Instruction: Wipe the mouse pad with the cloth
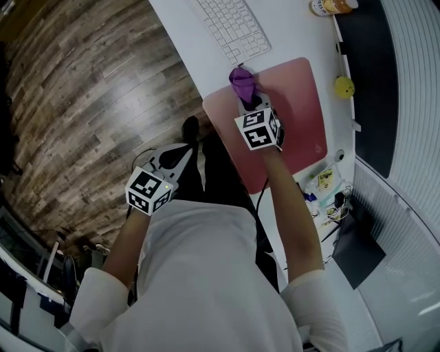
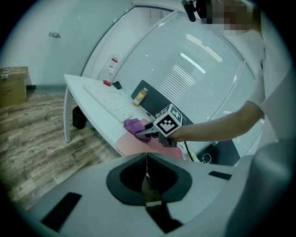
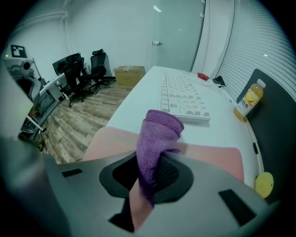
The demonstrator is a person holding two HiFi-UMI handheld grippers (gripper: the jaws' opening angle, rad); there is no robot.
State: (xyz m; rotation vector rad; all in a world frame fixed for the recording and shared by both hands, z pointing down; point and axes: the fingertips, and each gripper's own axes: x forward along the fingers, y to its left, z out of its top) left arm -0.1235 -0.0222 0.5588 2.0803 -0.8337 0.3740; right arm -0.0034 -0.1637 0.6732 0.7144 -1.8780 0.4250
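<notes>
Sitting bunched at corner of pink mouse pad point(image 1: 295, 117) nearest keyboard point(image 1: 234, 27): purple cloth point(image 1: 242, 81), clamped between jaws of right gripper point(image 1: 247, 97), folded end poking past tips. Pad lies flat on white desk point(image 1: 292, 38), keyboard just beyond it. Juice bottle point(image 1: 333, 5) and yellow ball point(image 1: 344, 86) near desk's back edge. Left gripper point(image 1: 184, 152) off desk edge, over wood floor point(image 1: 82, 89), jaws pressed together, nothing between.

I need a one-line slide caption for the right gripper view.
Right gripper holds a purple cloth over the pink mouse pad, white keyboard behind.
</notes>
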